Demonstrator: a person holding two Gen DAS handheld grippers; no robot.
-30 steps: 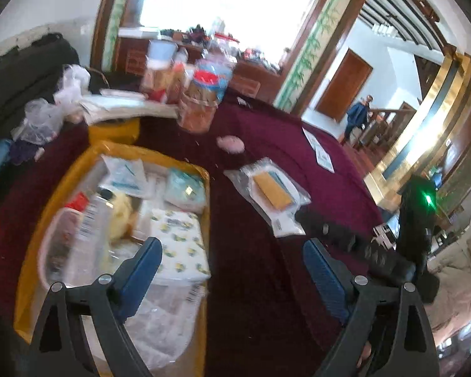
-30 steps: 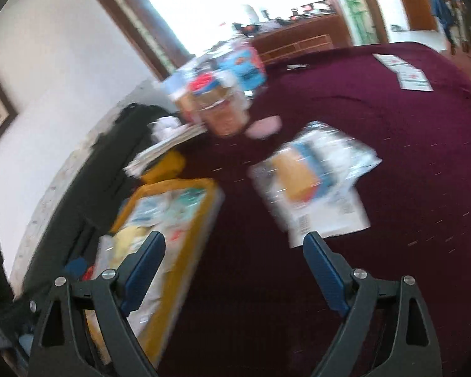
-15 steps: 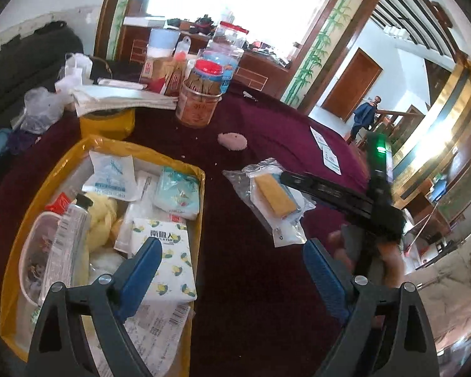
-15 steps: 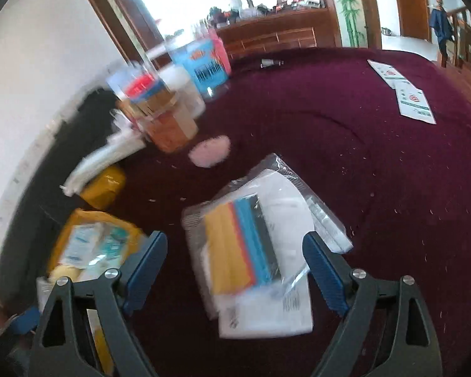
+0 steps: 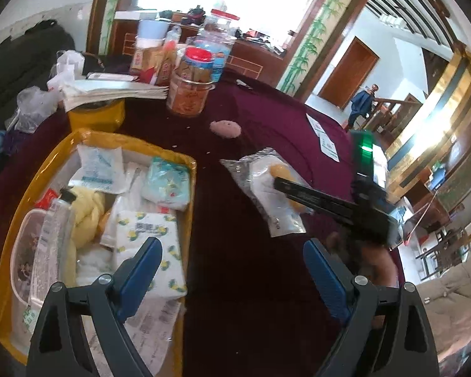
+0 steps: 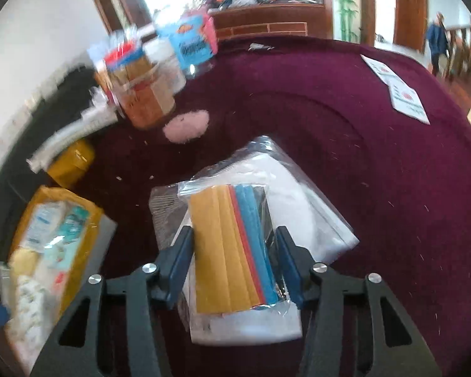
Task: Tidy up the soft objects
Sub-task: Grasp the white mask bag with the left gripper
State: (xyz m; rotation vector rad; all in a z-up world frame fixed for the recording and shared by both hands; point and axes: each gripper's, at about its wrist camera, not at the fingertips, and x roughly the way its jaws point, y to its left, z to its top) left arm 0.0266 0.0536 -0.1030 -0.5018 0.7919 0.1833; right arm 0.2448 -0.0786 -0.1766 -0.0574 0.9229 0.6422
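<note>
Step in hand: picking up the bagged cloths. Right tongs (image 6: 234, 264) narrowed around the clear bag of folded cloths (image 6: 232, 245) (yellow, red, blue layers), one finger on each side of the stack; pads look touching the plastic, so clamped on it or very nearly. Frame is blurred, so firm squeeze can't be confirmed. The bag lies on the dark red surface (image 6: 376, 172), on top of a flat white packet in plastic (image 6: 298, 194). In the left view the right tool's black body crosses over the same bag (image 5: 267, 188).

Left tongs (image 5: 232, 273) wide apart, holding nothing, hovering over the near edge of the yellow bin (image 5: 190, 188), which sits just left of the bag. Bin already holds a tissue pack (image 5: 150, 245), wipes, a yellow cloth knot and a tube, fairly full.

Pink fluffy pad (image 6: 186, 125) sits loose on the surface near the jars (image 6: 138, 88), not yet sorted.

Next move, my guess: lift the cloth bag clear of the white packet without dragging it along, carry left, drop into the bin. Slippery plastic may slide out, so needs a firm grip.
</note>
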